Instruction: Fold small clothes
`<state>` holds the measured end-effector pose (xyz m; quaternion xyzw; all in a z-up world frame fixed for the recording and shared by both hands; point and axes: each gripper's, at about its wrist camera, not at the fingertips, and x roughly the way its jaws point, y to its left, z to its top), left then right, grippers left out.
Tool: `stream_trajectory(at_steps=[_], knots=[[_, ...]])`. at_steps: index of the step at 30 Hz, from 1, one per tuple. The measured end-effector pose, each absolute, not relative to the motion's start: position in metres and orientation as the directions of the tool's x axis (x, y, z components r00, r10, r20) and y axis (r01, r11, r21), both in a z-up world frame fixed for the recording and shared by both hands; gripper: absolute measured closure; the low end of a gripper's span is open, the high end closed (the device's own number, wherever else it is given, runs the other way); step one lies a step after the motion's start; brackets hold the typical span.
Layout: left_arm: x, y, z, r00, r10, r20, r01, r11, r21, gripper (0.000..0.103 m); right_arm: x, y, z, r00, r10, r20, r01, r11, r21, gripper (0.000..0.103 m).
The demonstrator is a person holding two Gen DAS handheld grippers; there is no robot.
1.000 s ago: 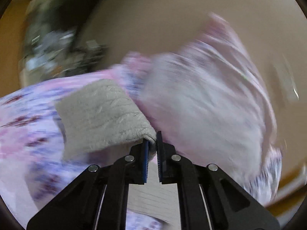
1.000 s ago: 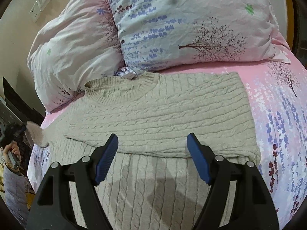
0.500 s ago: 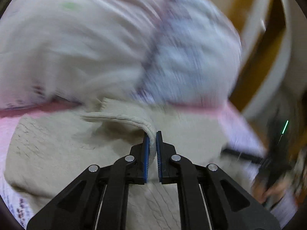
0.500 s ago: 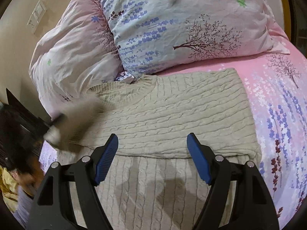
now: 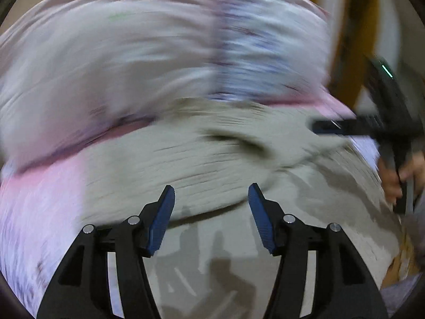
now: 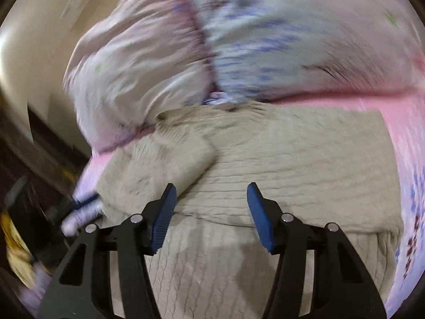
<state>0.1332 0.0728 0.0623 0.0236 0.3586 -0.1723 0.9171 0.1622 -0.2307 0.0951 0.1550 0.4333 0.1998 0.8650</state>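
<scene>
Hovering wide apart and empty, left claw [image 5: 211, 214] over the beige knit sweater [image 5: 202, 159], blue pads [image 5: 162, 218] spread with cloth showing between them. A second ago clamped tight on the sleeve cuff; half a second ago likewise, carrying it inward over the body; now let go, nothing held. Meaning, as a judgement: left sleeve fold delivered and released.

Directly ahead of the left claw, and just beyond its tips: sleeve [image 6: 164, 159] laid diagonally across the sweater's chest, cuff end toward the middle, seen best from the right wrist view. Somewhat rumpled near the collar, so probably in need of a smoothing pass. Farther ahead: two floral pillows [image 5: 132, 53], blurred by motion. Far to the right of the left claw: the other tool and the hand [image 5: 401, 175] gripping it.

Moving rightward: right claw [image 6: 211, 214], likewise gaping, gripping nothing, poised above the lower folded edge of the sweater [image 6: 292, 159], about as it was a second ago. Ahead and to its right: opposite side of the garment already turned in, edge lying straight on the pink bedsheet [image 6: 398, 111]. Off to its lower left: the left tool, blurred.

Both sleeves apparently tucked; remaining, by estimate, a fold of hem toward collar, with both claws free to take the bottom edge.
</scene>
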Motion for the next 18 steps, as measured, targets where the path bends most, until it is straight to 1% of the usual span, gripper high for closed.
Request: stream_trajectory(at_steps=[3, 4, 6, 8, 11, 12, 14, 15, 16, 17, 18], knots=[[0.132, 0.121, 0.063, 0.709, -0.182, -0.681, 0.186, 0.980, -0.068, 0.044, 0.162, -0.192, 0.109, 0.556, 0.463, -0.690, -0.294, 0.887, 0.357, 0.047], [0.132, 0.130, 0.062, 0.705, -0.168, -0.689, 0.159, 0.984, -0.077, 0.044, 0.164, -0.179, 0.113, 0.561, 0.452, -0.693, -0.314, 0.891, 0.328, 0.047], [0.133, 0.141, 0.057, 0.690, -0.158, -0.706, 0.135, 0.987, -0.089, 0.044, 0.169, -0.150, 0.117, 0.570, 0.415, -0.709, -0.345, 0.904, 0.252, 0.047], [0.131, 0.144, 0.052, 0.686, -0.128, -0.717, 0.123, 0.991, -0.059, 0.044, 0.175, -0.124, 0.114, 0.570, 0.382, -0.727, -0.373, 0.909, 0.186, 0.047], [0.135, 0.147, 0.040, 0.664, -0.113, -0.739, 0.114, 0.992, -0.049, 0.044, 0.188, -0.101, 0.101, 0.578, 0.289, -0.763, -0.359, 0.930, 0.080, 0.049], [0.137, 0.146, 0.037, 0.657, -0.113, -0.745, 0.114, 0.992, -0.050, 0.044, 0.191, -0.098, 0.097, 0.581, 0.260, -0.771, -0.346, 0.937, 0.054, 0.053], [0.140, 0.144, 0.033, 0.648, -0.104, -0.754, 0.115, 0.993, -0.038, 0.045, 0.196, -0.100, 0.088, 0.576, 0.219, -0.787, -0.320, 0.947, 0.029, 0.064], [0.145, 0.141, 0.031, 0.646, -0.096, -0.757, 0.113, 0.993, -0.030, 0.045, 0.198, -0.103, 0.084, 0.571, 0.211, -0.793, -0.311, 0.950, 0.029, 0.077], [0.150, 0.139, 0.028, 0.644, -0.082, -0.761, 0.103, 0.994, -0.021, 0.049, 0.200, -0.106, 0.081, 0.566, 0.206, -0.798, -0.303, 0.952, 0.031, 0.092], [0.153, 0.140, 0.027, 0.640, -0.075, -0.765, 0.091, 0.996, -0.022, 0.055, 0.202, -0.114, 0.080, 0.567, 0.210, -0.797, -0.287, 0.957, 0.048, 0.093], [0.159, 0.142, 0.025, 0.632, -0.081, -0.771, 0.075, 0.996, -0.043, 0.058, 0.202, -0.122, 0.082, 0.578, 0.217, -0.787, -0.270, 0.961, 0.066, 0.094]])
